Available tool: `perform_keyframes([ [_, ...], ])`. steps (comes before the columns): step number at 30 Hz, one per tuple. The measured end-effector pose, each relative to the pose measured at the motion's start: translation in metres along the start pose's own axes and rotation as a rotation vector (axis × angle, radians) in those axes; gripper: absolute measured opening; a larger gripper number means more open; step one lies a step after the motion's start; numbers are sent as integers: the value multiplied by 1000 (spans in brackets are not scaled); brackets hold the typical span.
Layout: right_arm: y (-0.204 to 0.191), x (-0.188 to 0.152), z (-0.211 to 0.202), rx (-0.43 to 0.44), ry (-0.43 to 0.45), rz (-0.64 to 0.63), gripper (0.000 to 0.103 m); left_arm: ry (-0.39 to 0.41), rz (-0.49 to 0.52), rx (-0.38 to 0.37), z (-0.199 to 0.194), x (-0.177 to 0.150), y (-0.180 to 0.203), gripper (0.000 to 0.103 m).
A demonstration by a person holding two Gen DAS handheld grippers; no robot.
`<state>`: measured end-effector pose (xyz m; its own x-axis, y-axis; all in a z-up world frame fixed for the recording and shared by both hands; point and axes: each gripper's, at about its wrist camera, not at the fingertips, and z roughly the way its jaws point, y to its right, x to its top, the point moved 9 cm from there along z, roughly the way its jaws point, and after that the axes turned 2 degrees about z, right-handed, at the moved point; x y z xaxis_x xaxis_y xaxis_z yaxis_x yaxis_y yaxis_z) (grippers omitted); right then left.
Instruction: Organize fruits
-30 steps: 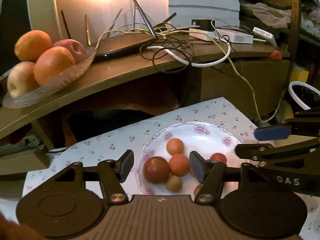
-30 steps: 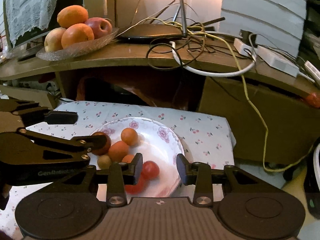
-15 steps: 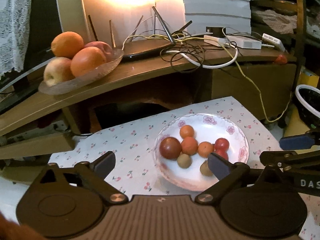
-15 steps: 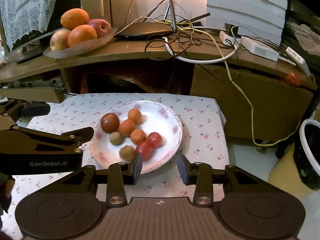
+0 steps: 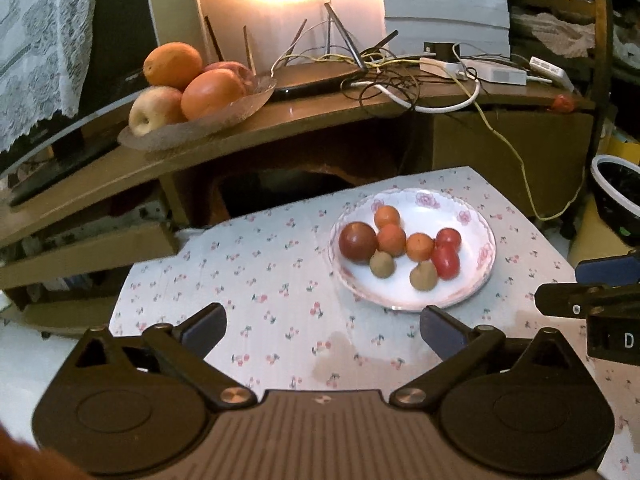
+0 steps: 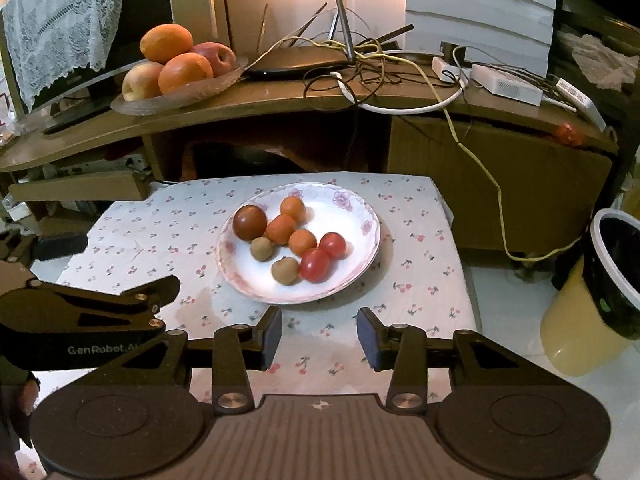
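Observation:
A white flowered plate [image 5: 412, 305] [image 6: 362, 210] sits on the cherry-print cloth and holds several small fruits. Among them are a dark red one [image 5: 357, 241] [image 6: 249, 222], orange ones [image 6: 281, 229], red tomatoes [image 5: 446, 261] [image 6: 316, 265] and brown ones [image 6: 262, 249]. My left gripper [image 5: 322, 326] hovers short of the plate's near left side, open wide with nothing between its fingers. My right gripper [image 6: 320, 332] hangs just in front of the plate's near rim. Its jaws are opening and nothing is between them.
A glass dish [image 5: 224, 122] [image 6: 188, 94] of oranges and apples stands on the wooden shelf behind, beside a router and tangled cables [image 6: 360, 60]. A bin with a black liner [image 6: 618, 272] and a yellow bucket stand at the right. A monitor [image 5: 60, 148] is at the left.
Both grippers have drawn back from the plate, which now lies farther off. The left jaws have swung from half closed over the fruit to wide open. The right jaws widened slightly.

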<state>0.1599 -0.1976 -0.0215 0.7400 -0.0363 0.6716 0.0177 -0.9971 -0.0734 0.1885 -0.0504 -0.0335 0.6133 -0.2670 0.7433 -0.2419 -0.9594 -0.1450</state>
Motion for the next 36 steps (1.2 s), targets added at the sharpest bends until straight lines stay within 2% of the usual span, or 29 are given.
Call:
perform_keyframes([
  [15, -16, -34, -22, 6, -25, 9, 43, -25, -42, -2, -29, -37, -9, 103],
  [36, -28, -79, -44, 7, -67, 30, 43, -77, -22, -30, -54, -77, 10, 103],
])
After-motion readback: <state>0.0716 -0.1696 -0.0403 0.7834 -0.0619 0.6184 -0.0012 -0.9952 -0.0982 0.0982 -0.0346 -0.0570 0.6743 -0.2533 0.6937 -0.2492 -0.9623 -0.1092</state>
